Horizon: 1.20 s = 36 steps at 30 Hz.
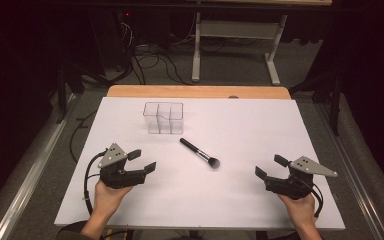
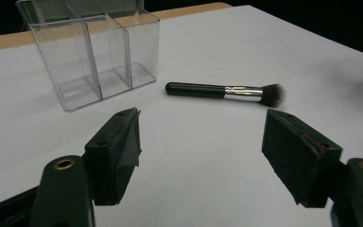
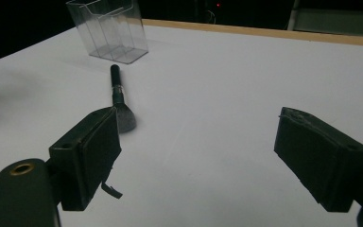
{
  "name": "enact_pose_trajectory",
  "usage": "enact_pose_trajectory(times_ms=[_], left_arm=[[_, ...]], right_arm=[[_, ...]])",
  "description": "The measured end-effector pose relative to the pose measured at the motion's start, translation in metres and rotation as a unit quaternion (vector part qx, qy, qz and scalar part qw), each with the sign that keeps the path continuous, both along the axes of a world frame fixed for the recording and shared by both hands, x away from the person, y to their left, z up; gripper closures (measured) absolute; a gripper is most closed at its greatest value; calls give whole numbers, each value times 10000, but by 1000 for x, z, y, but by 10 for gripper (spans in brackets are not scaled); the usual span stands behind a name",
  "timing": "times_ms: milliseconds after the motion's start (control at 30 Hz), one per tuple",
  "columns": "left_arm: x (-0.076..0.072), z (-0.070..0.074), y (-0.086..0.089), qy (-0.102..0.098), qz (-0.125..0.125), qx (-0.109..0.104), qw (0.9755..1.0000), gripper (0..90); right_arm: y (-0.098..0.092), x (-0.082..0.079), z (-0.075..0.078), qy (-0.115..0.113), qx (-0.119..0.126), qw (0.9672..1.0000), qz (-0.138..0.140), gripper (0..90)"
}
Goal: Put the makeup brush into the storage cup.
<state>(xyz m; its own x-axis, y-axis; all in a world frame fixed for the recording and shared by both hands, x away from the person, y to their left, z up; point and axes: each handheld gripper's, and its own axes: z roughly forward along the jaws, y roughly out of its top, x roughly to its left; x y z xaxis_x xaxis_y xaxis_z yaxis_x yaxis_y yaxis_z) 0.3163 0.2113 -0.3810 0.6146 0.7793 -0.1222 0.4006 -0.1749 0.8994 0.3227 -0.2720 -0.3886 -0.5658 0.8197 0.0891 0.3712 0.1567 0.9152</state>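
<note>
A lab or recording studio, by the look of it: dark all around, black curtains at the sides, and one lit white surface (image 1: 260, 200) with a wooden strip (image 1: 200, 91) along its far edge. Past that far edge, loose cables (image 1: 150, 62) sprawl over grey carpet, and a small red indicator light (image 1: 127, 14) glows on dark equipment. A pale metal table frame (image 1: 235, 45) stands behind. Metal rails (image 1: 27, 180) run along the floor beside the surface's left and right edges.
</note>
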Motion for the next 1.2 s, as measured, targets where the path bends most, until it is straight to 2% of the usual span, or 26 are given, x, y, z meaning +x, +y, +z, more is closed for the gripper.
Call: enact_pose_trajectory(times_ms=[300,400,567,600,633,700,767,867,1067,1200], left_arm=[[-1,0,-1,-26,-52,19,10000,284],[-1,1,-1,-50,-49,28,10000,282],[0,1,-4,-33,-89,51,9999,282],[-1,1,-5,-47,-105,85,9999,280],[-4,0,-7,-133,-107,279,9995,280],[-5,0,-6,-133,-145,281,9994,282],[-5,0,-4,-134,-117,150,9997,283],[-4,1,-2,-110,-108,113,9998,283],[-6,4,-2,-116,-95,-47,9999,282],[-4,5,-1,-74,-105,-219,9997,282]], right_arm=[[1,1,-1,76,-11,10000,-8,164],[0,1,-3,42,14,9999,-118,165],[-2,-1,-3,-12,-21,10000,-64,165],[-3,-2,-2,-35,39,9999,-86,165],[-4,-2,0,-69,114,9998,-120,165],[-4,-1,2,-92,260,9995,-176,168],[-4,2,2,-48,257,9994,-209,168],[-3,4,1,-17,192,9997,-181,168],[-3,-2,3,-128,189,9997,-133,169],[-2,-1,3,-106,190,9997,-126,169]])
